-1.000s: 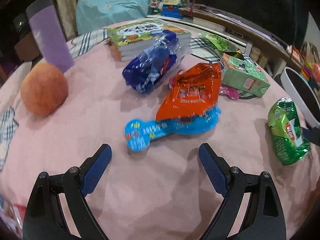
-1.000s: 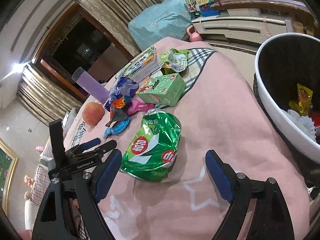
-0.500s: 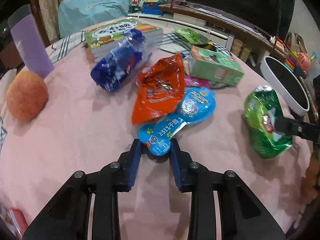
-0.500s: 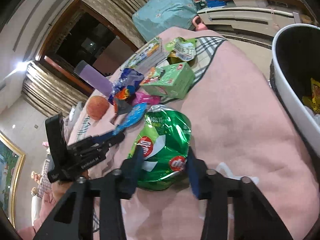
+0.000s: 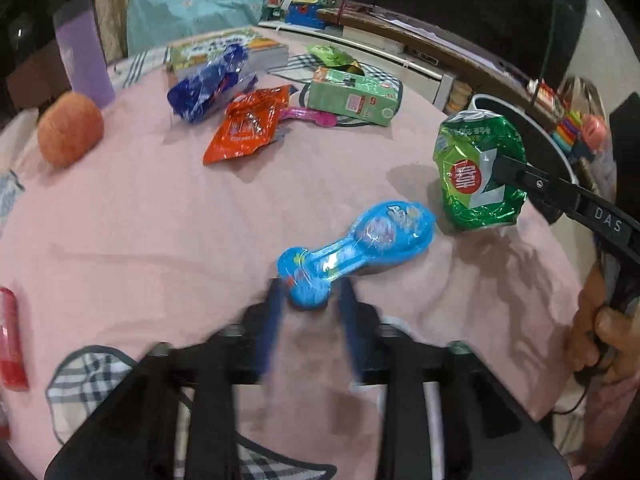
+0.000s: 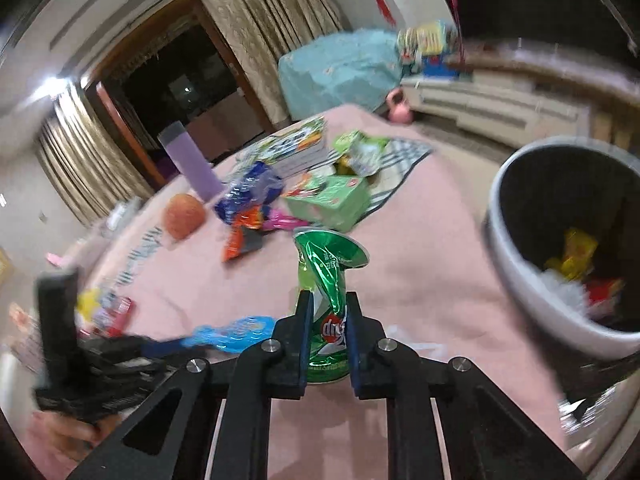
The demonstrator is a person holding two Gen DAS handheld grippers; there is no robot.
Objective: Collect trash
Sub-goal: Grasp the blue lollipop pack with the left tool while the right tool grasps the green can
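The left gripper (image 5: 310, 298) tilts steeply down over the pink-covered bench (image 5: 140, 220). Its jaws are opening, blurred, with the narrow end of the blue wrapper (image 5: 356, 246) between them; whether the pads press on it is unclear. To the right, the right gripper (image 6: 326, 334) points gently downward, its jaws closing tightly on the crumpled green bag (image 6: 328, 280), held off the bench near the white bin (image 6: 516, 280). The bin's right side is cut off.
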